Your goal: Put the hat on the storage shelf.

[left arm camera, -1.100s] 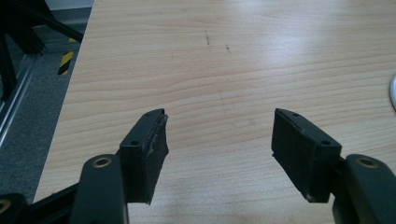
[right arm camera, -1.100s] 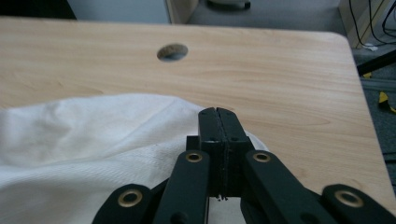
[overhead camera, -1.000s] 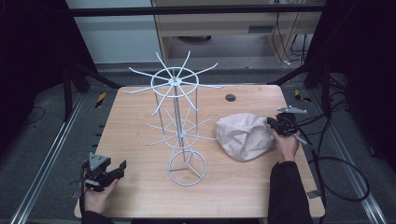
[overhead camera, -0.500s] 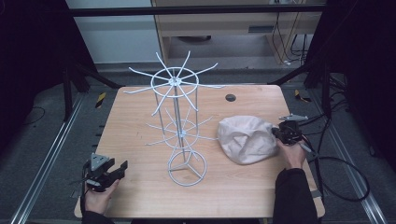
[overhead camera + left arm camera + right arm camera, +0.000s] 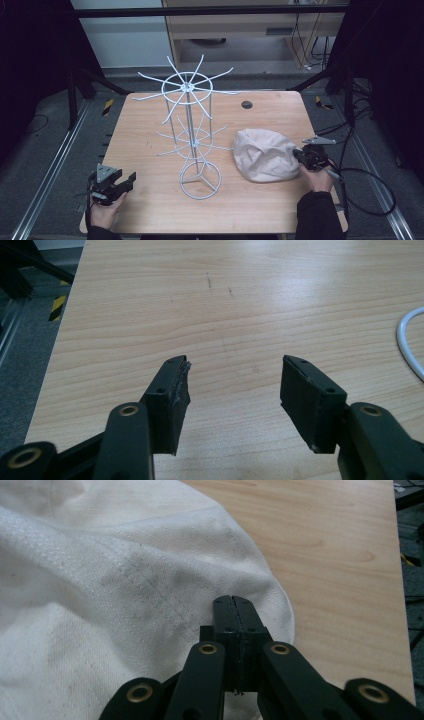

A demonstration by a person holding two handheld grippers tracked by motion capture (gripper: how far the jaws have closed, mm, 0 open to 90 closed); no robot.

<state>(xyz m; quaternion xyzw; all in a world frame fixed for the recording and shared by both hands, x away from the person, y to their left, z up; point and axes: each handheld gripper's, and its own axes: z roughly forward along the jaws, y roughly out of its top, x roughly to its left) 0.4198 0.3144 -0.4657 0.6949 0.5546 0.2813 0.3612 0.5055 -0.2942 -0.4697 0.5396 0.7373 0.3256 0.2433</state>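
Right gripper, jaws pressed together, tip resting on the beige cloth cap at right centre of the high view. Left gripper, lower left, jaws partly closed lately, holding nothing. Better to open, pinch the brim edge firmly, then lift toward the white wire rack.

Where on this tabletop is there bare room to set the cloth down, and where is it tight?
Free: the wood left of the wire rack, from the far edge down to the left gripper, and the far right corner past the dark disc. Crowded: between the rack's base ring and the beige cloth, where the shut right gripper sits.
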